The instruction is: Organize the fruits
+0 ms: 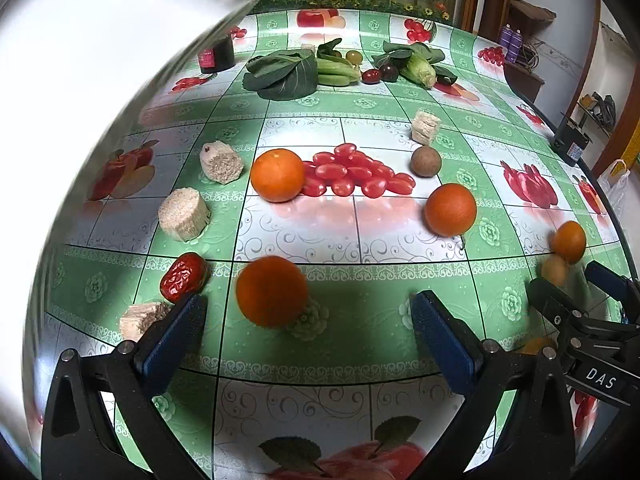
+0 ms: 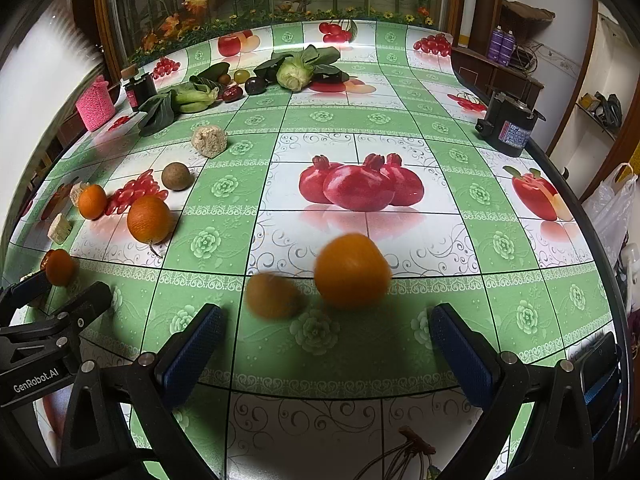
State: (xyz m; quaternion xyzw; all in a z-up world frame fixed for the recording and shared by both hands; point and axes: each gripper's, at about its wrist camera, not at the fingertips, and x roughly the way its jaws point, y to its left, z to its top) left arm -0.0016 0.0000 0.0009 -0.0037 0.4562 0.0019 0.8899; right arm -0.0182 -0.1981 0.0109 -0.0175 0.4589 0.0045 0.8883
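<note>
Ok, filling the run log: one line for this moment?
left gripper: open, orange ahead | right gripper: open, orange ahead | nothing held

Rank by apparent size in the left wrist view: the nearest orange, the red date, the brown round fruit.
1. Nearest orange, though nearness inflates it.
2. Red date.
3. Brown round fruit; it lies farther, so ranks 2 and 3 are unsure.

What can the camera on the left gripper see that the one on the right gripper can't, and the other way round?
Only the left wrist view shows the red jujube near its left finger. Only the right wrist view shows the pink knitted holder at the table's far left edge and the printed pomegranates. Both show the bok choy at the far end, the round brown fruit, and several oranges, one close ahead of each open gripper: left gripper, right gripper.
</note>
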